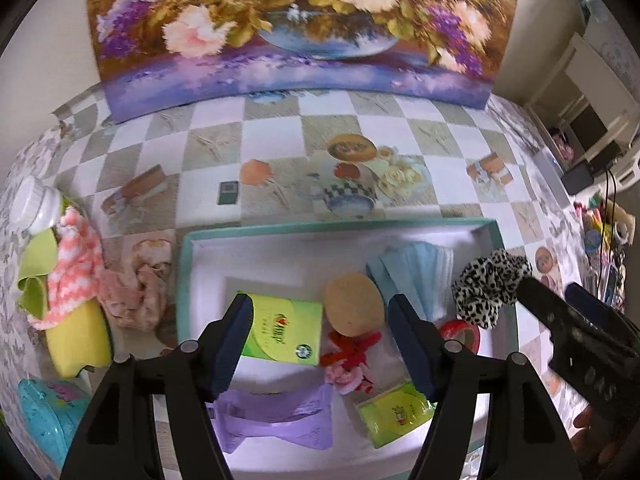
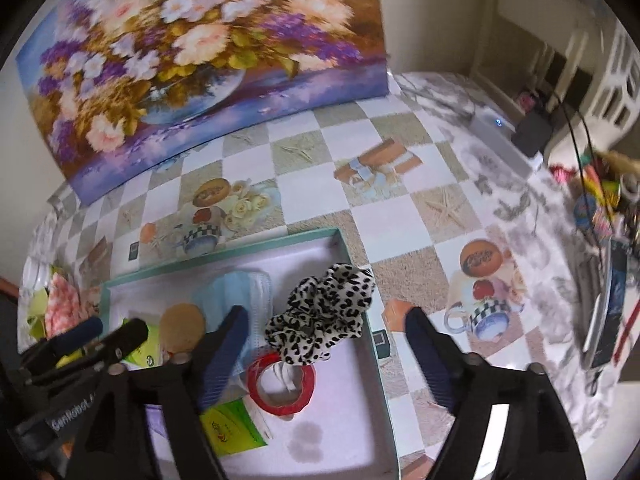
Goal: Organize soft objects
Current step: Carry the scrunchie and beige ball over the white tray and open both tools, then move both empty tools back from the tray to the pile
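Both grippers hang open over the teal box, nothing between their pads.

The right gripper (image 2: 324, 344) has its jaws spread wide and empty, one finger over the box (image 2: 362, 268) and the other outside its wall; the leopard-print scrunchie (image 2: 320, 314) lies free just ahead of them, draped in the box's far right corner beside the blue face masks (image 2: 240, 292) and above the red tape roll (image 2: 280, 384). The left gripper (image 1: 320, 344) also stands apart and holds nothing, above a green tissue pack (image 1: 284, 332), a tan round sponge (image 1: 354, 304) and a red-pink fuzzy hair tie (image 1: 350, 360). The scrunchie looks light, limp and ruffled, black spots on white; it should squash under the pads, so pinching through a thick fold of the ruffle seems safest. More soft things, a pink cloth (image 1: 132, 292) and a coral knit piece (image 1: 76, 264), wait outside the box on the left.
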`<state>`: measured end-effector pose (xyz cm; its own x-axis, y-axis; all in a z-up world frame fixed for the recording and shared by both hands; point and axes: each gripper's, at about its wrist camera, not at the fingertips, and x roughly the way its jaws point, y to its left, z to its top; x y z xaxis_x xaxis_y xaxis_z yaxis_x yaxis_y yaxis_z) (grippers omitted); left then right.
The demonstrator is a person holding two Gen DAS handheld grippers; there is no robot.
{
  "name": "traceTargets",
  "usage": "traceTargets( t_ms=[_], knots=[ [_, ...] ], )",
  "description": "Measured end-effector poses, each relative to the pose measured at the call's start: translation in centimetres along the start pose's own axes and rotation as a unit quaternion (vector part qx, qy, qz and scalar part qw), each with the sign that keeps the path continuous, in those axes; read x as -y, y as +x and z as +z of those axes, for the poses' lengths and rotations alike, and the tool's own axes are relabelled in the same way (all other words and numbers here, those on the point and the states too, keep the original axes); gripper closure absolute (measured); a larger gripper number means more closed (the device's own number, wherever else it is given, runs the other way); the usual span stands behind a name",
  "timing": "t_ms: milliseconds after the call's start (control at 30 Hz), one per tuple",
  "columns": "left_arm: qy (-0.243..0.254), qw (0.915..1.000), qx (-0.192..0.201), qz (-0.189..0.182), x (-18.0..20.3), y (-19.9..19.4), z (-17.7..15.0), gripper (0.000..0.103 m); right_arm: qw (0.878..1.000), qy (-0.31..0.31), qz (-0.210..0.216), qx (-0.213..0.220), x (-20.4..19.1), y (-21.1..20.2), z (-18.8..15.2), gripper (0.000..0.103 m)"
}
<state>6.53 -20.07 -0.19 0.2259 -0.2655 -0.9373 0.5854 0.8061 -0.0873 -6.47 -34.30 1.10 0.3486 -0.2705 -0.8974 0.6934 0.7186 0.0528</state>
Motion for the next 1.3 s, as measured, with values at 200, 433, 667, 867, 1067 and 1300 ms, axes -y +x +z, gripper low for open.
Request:
traceTargets(
  t_ms=[200,433,667,867,1067,1300],
  knots=[
    [-0.026,0.9984,0.049,0.014,-1.6,-2.0,0.5,0.032,0.999,-0.034,-0.015,0.023,-1.6,-2.0,0.1,0.000],
    [-0.058,0.9970,0.050,0.013,-3.8,-2.6,0.9,0.032,0.999,-0.034,-0.020,0.003,-2.2,-1.4,-0.3,0.000],
    [-0.097,0.9929,0.064,0.027,-7.4,-2.6,0.6,0.003,0.999,-0.033,-0.016,-0.015,-3.2,-0.5,-0.6,0.000],
    [-0.119,0.9869,0.087,0.066,-10.5,-3.3,0.3,0.000,0.999,-0.051,-0.004,-0.016,-5.3,-0.6,-0.9,0.000],
    [-0.139,0.9844,0.081,0.070,-13.1,-4.1,-0.1,0.000,0.997,-0.069,0.006,-0.016,-7.6,-0.7,-1.2,0.000],
    [-0.160,0.9788,0.098,0.082,-15.9,-6.0,-0.6,0.000,0.996,-0.090,0.018,-0.008,-10.8,-0.8,-1.7,0.000]
  ],
)
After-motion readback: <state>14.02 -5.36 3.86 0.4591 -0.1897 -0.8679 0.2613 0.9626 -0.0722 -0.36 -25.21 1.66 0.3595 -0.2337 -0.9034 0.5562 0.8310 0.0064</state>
